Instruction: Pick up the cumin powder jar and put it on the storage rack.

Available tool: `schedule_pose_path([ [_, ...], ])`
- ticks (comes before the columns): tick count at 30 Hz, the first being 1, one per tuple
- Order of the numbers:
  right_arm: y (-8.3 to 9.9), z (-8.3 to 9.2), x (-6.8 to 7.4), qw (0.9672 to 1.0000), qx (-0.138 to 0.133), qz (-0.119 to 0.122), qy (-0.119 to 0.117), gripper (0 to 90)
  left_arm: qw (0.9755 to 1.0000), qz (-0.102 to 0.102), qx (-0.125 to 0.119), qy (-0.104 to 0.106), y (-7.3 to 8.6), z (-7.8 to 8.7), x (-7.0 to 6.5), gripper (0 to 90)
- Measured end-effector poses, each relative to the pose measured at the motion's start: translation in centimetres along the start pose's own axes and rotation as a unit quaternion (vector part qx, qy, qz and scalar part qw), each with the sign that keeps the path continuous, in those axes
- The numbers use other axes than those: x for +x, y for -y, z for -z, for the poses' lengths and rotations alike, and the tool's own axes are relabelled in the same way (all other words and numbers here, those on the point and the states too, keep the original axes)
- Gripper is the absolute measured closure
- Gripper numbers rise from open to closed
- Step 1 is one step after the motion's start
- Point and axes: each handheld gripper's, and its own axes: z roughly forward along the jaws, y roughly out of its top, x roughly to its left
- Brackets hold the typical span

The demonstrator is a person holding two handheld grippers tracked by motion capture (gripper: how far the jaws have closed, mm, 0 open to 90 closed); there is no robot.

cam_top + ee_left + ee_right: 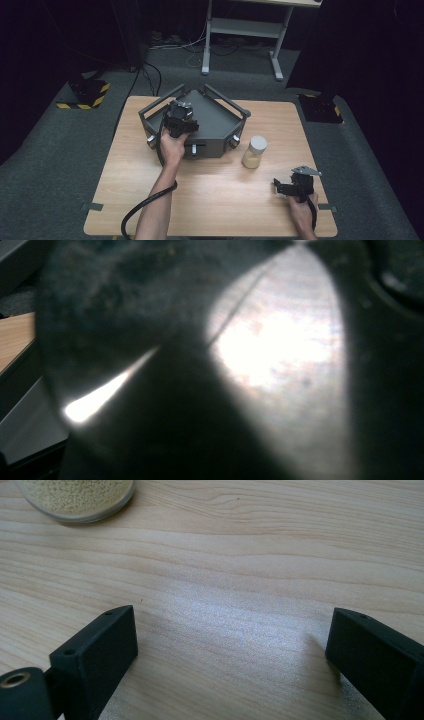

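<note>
The dark grey angular metal tray with railed sides (220, 122) stands at the far middle of the light wooden table (215, 200). The left gripper (177, 120) hovers over its near-left part, jaws closed, nothing visibly held. The right gripper (292, 187), jaws wide apart and empty, rests near-right of the tray, beyond the clear white-lidded jar of yellow grains (255, 151) just beside it.

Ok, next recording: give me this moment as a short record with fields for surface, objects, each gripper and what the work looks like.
surface: wooden table
objects: dark grey angular tray with rails and front knobs; jar of yellowish grains with white lid, standing just right of the tray
left gripper: over the tray's left part, jaws shut; its own view is too blurred to tell whether anything is held
right gripper: low over bare table, jaws open, nothing between them; jar base ahead of it
work in hand: left hand busy at the tray
</note>
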Motion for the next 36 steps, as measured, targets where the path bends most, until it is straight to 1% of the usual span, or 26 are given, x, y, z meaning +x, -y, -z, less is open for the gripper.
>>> schedule_pose_path([
  [1,0.0,0.0,0.0,1.0,0.0,0.0,0.0,5.7,1.0,0.001,0.0,0.0,0.0,0.0,0.0,30.8],
  [2,0.0,0.0,0.0,1.0,0.0,0.0,0.0,5.7,1.0,0.008,-0.001,0.004,0.1,0.0,0.1,30.5],
  [3,0.0,0.0,0.0,1.0,0.0,0.0,0.0,5.7,1.0,0.008,-0.001,0.004,0.1,0.0,0.1,26.9],
  [4,0.0,0.0,0.0,1.0,0.0,0.0,0.0,5.7,0.9997,0.018,-0.005,0.018,0.3,0.0,0.5,24.0],
  [5,0.0,0.0,0.0,1.0,0.0,0.0,0.0,5.7,0.9996,0.02,-0.008,0.02,0.4,0.1,0.6,20.4],
  [9,0.0,0.0,0.0,1.0,0.0,0.0,0.0,5.7,0.9997,0.009,-0.012,0.019,0.6,0.5,0.5,10.0],
  [12,0.0,0.0,0.0,1.0,0.0,0.0,0.0,5.8,0.9997,0.007,-0.017,0.015,0.9,1.0,0.4,6.3],
  [13,0.0,0.0,0.0,1.0,0.0,0.0,0.0,5.8,0.9997,0.007,-0.017,0.015,0.9,1.0,0.4,5.8],
  [14,0.0,0.0,0.0,1.0,0.0,0.0,0.0,5.8,0.9996,0.01,-0.019,0.017,1.1,1.3,0.5,4.8],
  [17,0.0,0.0,0.0,1.0,0.0,0.0,0.0,5.8,0.9995,0.007,-0.026,0.02,1.5,1.9,0.6,3.1],
  [20,0.0,0.0,0.0,1.0,0.0,0.0,0.001,5.8,0.9992,0.001,-0.03,0.028,2.1,2.7,0.8,2.0],
  [22,0.0,0.0,0.1,1.0,0.0,0.0,0.001,5.8,0.999,-0.001,-0.034,0.029,2.7,3.4,0.8,1.4],
  [23,0.0,0.0,0.1,1.0,0.0,0.0,0.001,5.8,0.999,-0.001,-0.034,0.029,2.7,3.4,0.8,1.1],
  [24,0.0,0.0,0.0,1.0,0.0,0.0,0.001,5.8,0.9988,-0.003,-0.039,0.029,3.1,3.9,0.9,0.9],
  [26,0.0,0.0,0.0,1.0,0.0,0.0,0.001,5.8,0.9986,-0.001,-0.043,0.03,3.5,4.4,1.1,0.8],
  [27,0.0,0.0,0.0,1.0,0.0,0.0,0.001,5.8,0.9986,-0.001,-0.043,0.03,3.5,4.4,1.1,0.7],
  [28,0.0,0.0,0.0,1.0,0.0,0.0,0.001,5.8,0.9984,-0.004,-0.047,0.03,4.1,5.1,1.3,0.7],
  [30,0.0,0.0,0.0,1.0,0.0,0.0,0.001,5.8,0.9984,-0.005,-0.048,0.03,4.2,5.3,1.3,0.6],
  [31,0.0,0.0,0.1,1.0,0.0,0.0,0.001,5.8,0.9981,-0.007,-0.052,0.033,4.8,5.8,1.5,0.5],
  [32,0.0,0.0,0.1,1.0,0.0,0.0,0.001,5.8,0.9981,-0.007,-0.052,0.033,4.8,5.8,1.5,0.5],
  [33,0.0,0.0,0.1,1.0,0.0,0.0,0.001,5.8,0.9978,-0.011,-0.054,0.036,5.4,6.2,1.5,0.5],
  [34,0.0,0.0,0.1,1.0,0.0,0.0,0.001,5.8,0.9978,-0.011,-0.054,0.036,5.4,6.2,1.5,0.5],
  [35,0.0,0.0,0.1,1.0,0.0,0.0,0.001,5.8,0.9976,-0.014,-0.056,0.039,6.1,6.5,1.4,0.5],
  [36,0.0,0.0,0.1,1.0,0.0,0.0,0.001,5.8,0.9976,-0.014,-0.056,0.039,6.1,6.5,1.4,0.5],
])
